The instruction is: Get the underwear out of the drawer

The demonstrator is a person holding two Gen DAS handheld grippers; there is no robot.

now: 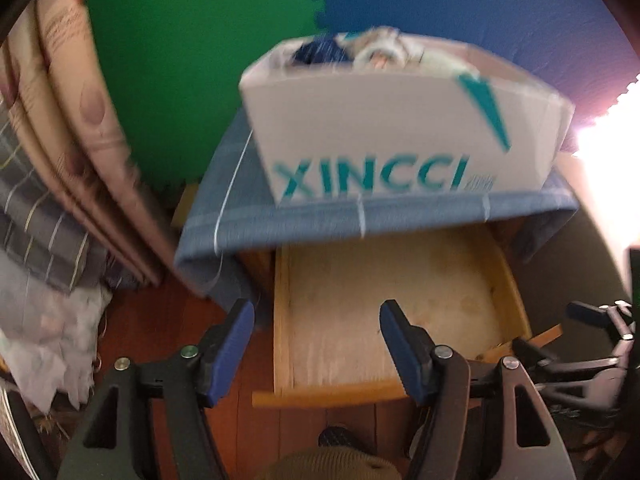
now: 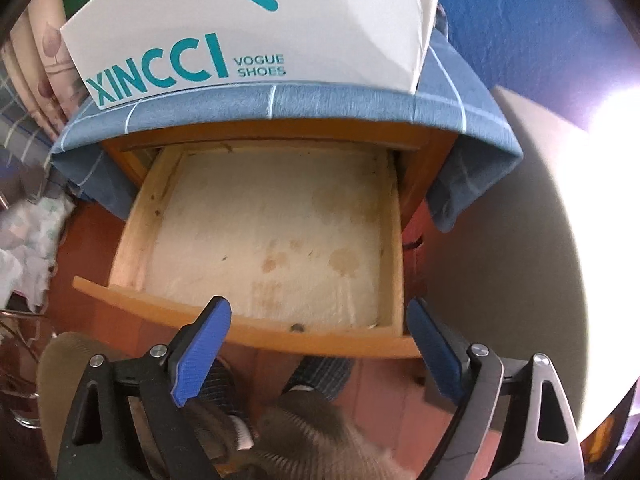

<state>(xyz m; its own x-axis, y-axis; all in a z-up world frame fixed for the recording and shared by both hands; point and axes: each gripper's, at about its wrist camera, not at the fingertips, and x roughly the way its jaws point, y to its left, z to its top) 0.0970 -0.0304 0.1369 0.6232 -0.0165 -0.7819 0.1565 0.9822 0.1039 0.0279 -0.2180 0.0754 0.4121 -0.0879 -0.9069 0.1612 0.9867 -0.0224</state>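
- Left wrist view, far left: I log stacked folded bedding [image 1: 60, 128], beige with a leaf print above grey striped cloth, and pale crumpled fabric [image 1: 52, 332] on the red-brown floor [image 1: 160, 328] below it.
- Left gripper [image 1: 316, 320]: blue-padded jaws stand apart with nothing between them, hanging over the front left corner of the drawer [image 1: 384, 292].
- Drawer: pulled out of a wooden nightstand [image 2: 424, 184]; only its stained pale liner shows inside.
- Centre, above the drawer: a blue cloth [image 1: 304, 220] with thin white lines drapes the nightstand top, and a white shoebox [image 1: 384, 136] printed XINCCI sits on it.
- Underwear [image 1: 360, 52]: I take the dark blue and pale bundled items in the open top of the shoebox to be it, though motion blur keeps me from being sure.
- Right edge of the left view: the right gripper [image 1: 560, 332] shows as black linkage with a blue pad, beside the drawer's right front corner.
- Right wrist view: the right gripper's jaws are spread wide and bare, spanning the drawer's front board, the right finger [image 2: 436, 352] just outside its right end.
- Bottom of both views: the person's knee [image 2: 312, 432] in ribbed olive-brown fabric, a patterned slipper [image 2: 324, 372] on the floor.
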